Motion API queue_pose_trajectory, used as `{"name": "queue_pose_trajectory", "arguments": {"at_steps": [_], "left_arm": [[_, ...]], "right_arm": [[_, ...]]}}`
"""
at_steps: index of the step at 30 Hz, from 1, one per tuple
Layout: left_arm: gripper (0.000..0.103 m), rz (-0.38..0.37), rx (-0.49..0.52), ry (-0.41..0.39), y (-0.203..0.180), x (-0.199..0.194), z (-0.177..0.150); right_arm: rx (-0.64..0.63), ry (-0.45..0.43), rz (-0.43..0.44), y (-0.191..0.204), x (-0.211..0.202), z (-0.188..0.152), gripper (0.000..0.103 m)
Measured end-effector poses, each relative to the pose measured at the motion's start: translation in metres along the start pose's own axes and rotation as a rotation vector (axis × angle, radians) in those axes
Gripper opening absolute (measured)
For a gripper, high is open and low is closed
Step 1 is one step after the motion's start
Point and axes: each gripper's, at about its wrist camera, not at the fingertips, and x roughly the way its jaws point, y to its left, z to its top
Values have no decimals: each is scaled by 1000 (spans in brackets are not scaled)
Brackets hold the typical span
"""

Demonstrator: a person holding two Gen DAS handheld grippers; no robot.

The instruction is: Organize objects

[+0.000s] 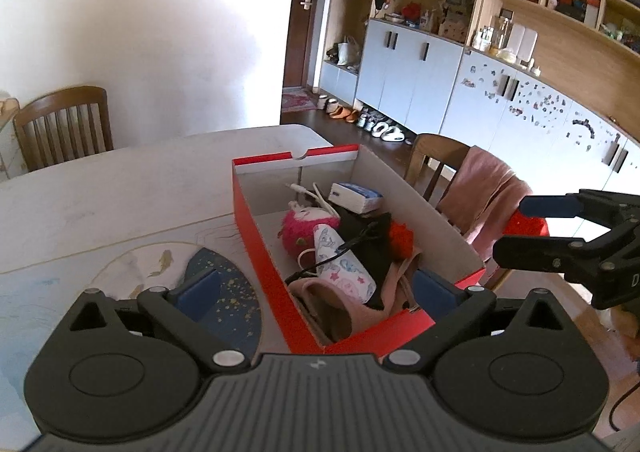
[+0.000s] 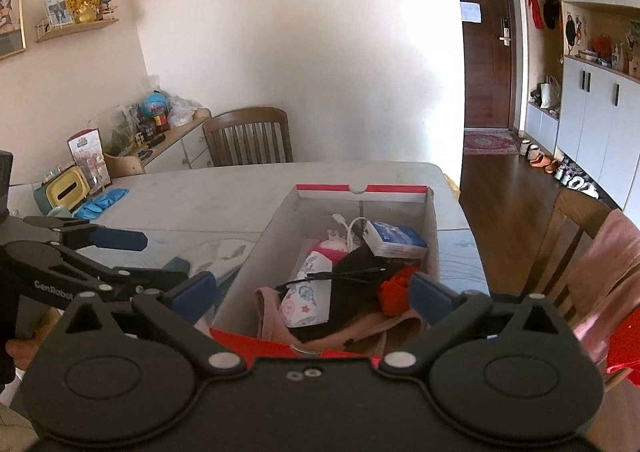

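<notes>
On the table [image 1: 120, 188], red box [image 1: 260, 228] holding pink plush [image 1: 300, 228], tissue pack [image 1: 356, 196], both grippers [image 1: 316, 292] [image 2: 312, 296] wide open, empty.

The box [image 1: 260, 220] is made of smooth card, red outside and grey inside. Soft cloth things are piled in it, with a fluffy pink toy [image 1: 304, 228] and a shiny wrapped pack [image 1: 354, 198]. The desk [image 1: 120, 180] is smooth and pale. The chair [image 1: 64, 124] is made of wood.
</notes>
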Motion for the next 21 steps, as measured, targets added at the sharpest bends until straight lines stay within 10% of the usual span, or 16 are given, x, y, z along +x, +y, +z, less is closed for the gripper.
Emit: {"name": "queue_pose_trajectory", "arguments": {"at_steps": [21], "left_arm": [[103,-18,18,-3,-5,-3,-9]], "right_arm": [[17,24,-26,0,-3,-8,102]]}}
